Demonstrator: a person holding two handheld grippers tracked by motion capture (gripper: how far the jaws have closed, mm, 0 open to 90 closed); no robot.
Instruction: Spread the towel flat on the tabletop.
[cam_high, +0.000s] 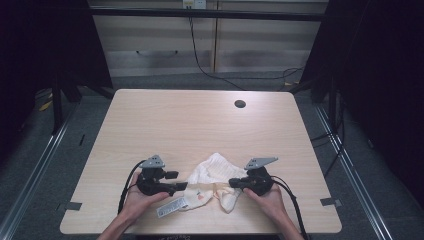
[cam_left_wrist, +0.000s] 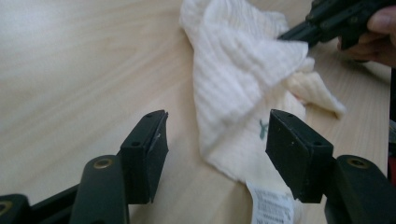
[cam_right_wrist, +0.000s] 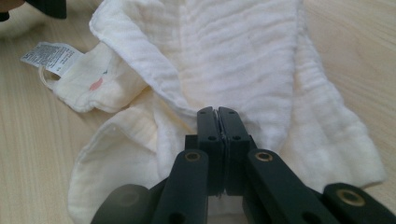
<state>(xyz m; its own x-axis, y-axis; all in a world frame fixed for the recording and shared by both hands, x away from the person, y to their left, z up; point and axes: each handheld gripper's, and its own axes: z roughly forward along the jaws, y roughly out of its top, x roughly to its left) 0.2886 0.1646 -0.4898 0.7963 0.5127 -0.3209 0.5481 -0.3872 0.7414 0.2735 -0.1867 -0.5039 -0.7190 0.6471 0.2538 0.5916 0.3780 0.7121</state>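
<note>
A crumpled white ribbed cloth (cam_high: 214, 172) lies near the table's front edge, its white care label (cam_high: 171, 206) trailing off its left end. My right gripper (cam_high: 232, 183) comes in from the right and is shut on a fold of the cloth (cam_right_wrist: 233, 56); its jaws (cam_right_wrist: 217, 116) are pressed together with fabric pinched at the tips. My left gripper (cam_high: 183, 186) sits at the cloth's left end with its jaws apart. In the left gripper view the cloth (cam_left_wrist: 233, 93) and label (cam_left_wrist: 273, 205) lie between and ahead of the open jaws (cam_left_wrist: 219, 149), the pads not pressing on them.
The light wooden table (cam_high: 165, 125) has a round cable hole (cam_high: 240, 104) at the back right. Tape marks (cam_high: 73, 205) sit on its front corners. Dark frames and cables stand around the table, with a metal rail (cam_high: 35, 170) along the left.
</note>
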